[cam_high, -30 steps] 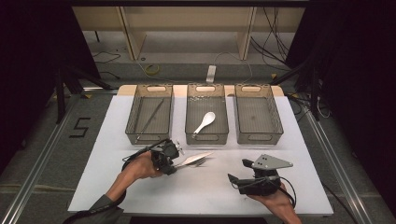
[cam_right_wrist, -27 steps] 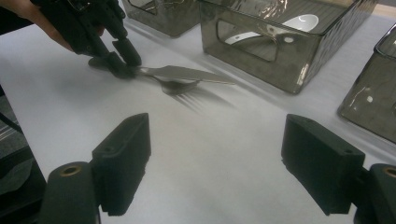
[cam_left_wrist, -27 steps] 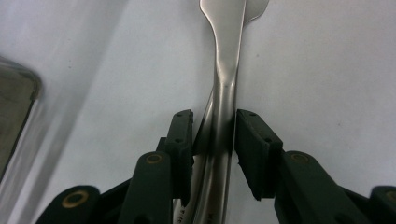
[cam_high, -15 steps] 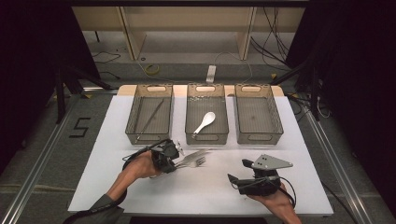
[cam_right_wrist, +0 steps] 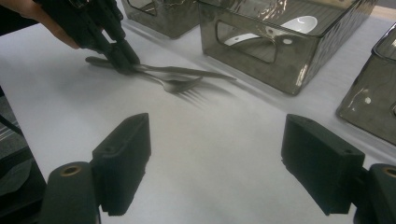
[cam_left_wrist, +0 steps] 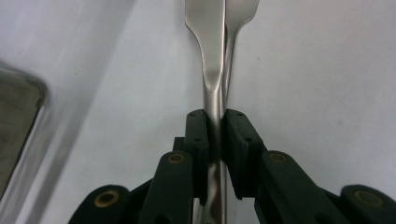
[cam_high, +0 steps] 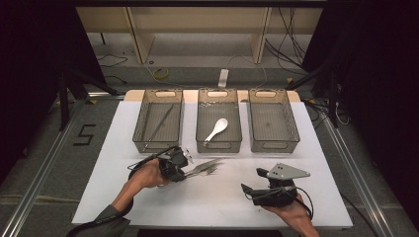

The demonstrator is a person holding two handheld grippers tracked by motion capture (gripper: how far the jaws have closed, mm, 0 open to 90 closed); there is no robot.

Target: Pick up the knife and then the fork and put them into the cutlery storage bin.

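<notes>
Fingers of the left gripper (cam_left_wrist: 215,133) have just been closing and now clench on a knife handle (cam_left_wrist: 212,100); the pads press it from both sides. Left gripper view: a fork (cam_left_wrist: 238,28) lies just beside the knife, its neck running along the blade side. High view: left gripper (cam_high: 184,168) sits near the middle of the bench's white sheet (cam_high: 118,148), closer to the near edge, knife (cam_high: 205,165) and fork (cam_high: 210,171) pointing right. Right gripper view adds the fork tines (cam_right_wrist: 187,86) flat on the sheet and the knife blade (cam_right_wrist: 196,72) crossing above them.

Right gripper (cam_right_wrist: 215,168): released, jaws wide apart, nothing between; held near the bench's near right corner (cam_high: 247,190).

Three bins along the far edge:
- left bin (cam_high: 143,123): thin dark sticks (cam_high: 159,124)
- middle bin (cam_high: 236,118): white spoon (cam_high: 217,128)
- right bin (cam_high: 294,123): nothing seen inside
</notes>
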